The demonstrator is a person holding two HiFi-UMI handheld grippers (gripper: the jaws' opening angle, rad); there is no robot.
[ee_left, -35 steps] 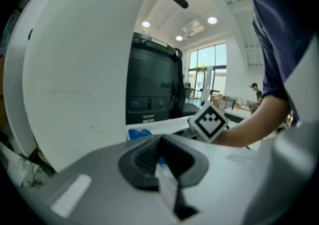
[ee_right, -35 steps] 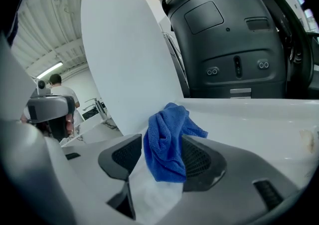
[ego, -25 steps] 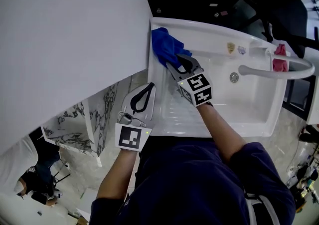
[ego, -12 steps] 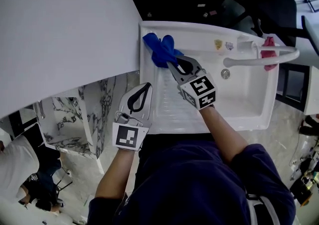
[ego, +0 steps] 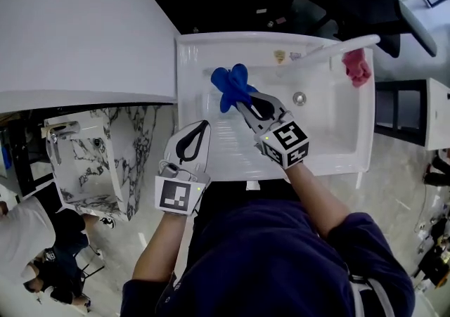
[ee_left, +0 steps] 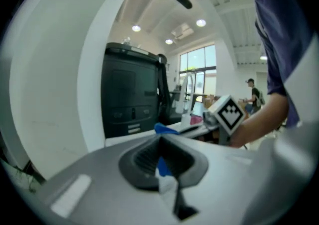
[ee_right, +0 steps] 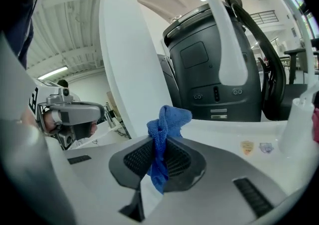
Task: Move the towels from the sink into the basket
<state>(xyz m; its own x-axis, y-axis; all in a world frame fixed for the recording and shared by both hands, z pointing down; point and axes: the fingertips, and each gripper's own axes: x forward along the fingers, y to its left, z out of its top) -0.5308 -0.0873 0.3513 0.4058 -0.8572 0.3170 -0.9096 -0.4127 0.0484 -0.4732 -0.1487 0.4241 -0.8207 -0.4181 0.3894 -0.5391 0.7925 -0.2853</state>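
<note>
A blue towel (ego: 230,86) hangs bunched above the white sink (ego: 337,147), and my right gripper (ego: 239,103) is shut on it. Its jaws have just been closing, with the cloth between them. In the right gripper view the blue towel (ee_right: 168,119) sticks up and dangles from the right gripper (ee_right: 158,145). My left gripper (ego: 204,126) hovers at the sink's front left rim, shut with nothing in it. A pink towel (ego: 356,66) hangs on the faucet (ego: 327,49). No basket is in view.
A white wall panel (ego: 77,27) stands left of the sink, with a marble-patterned side (ego: 133,154) below it. The drain (ego: 299,98) lies in the basin. Dark machines (ee_right: 214,64) stand behind the sink. Another person (ego: 28,231) is at the lower left.
The right gripper's jaws closed on the blue towel and lifted it from the sink's back left corner toward the middle. The left gripper rose a little beside the sink.
</note>
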